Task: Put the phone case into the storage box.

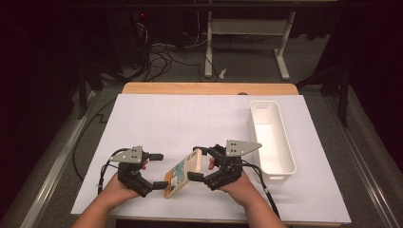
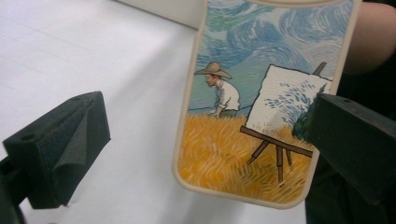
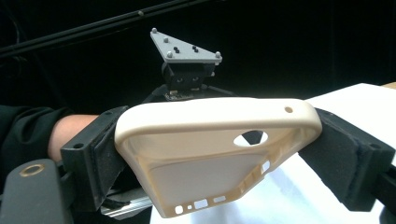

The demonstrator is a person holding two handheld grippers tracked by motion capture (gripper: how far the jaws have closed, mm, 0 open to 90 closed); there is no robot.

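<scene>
A cream phone case (image 1: 182, 174) with a painted back, a man at an easel in a yellow field, hangs tilted above the white sheet. My right gripper (image 1: 196, 164) is shut on it across its width. In the right gripper view both pads (image 3: 100, 154) press the long edges of the phone case (image 3: 201, 140), whose hollow inner side with the camera hole faces the camera. My left gripper (image 1: 158, 171) is open at the case's lower end. In the left gripper view the painted phone case (image 2: 243, 121) lies between the jaws of my left gripper (image 2: 205, 144): the left one well clear, the right one at its edge.
A long white bin (image 1: 271, 137) stands on the right of the white sheet (image 1: 190, 118), which covers a wooden table (image 1: 209, 88). Beyond the far edge are a desk frame and cables on the floor. My left gripper's grey plate (image 3: 187, 49) rises behind the case.
</scene>
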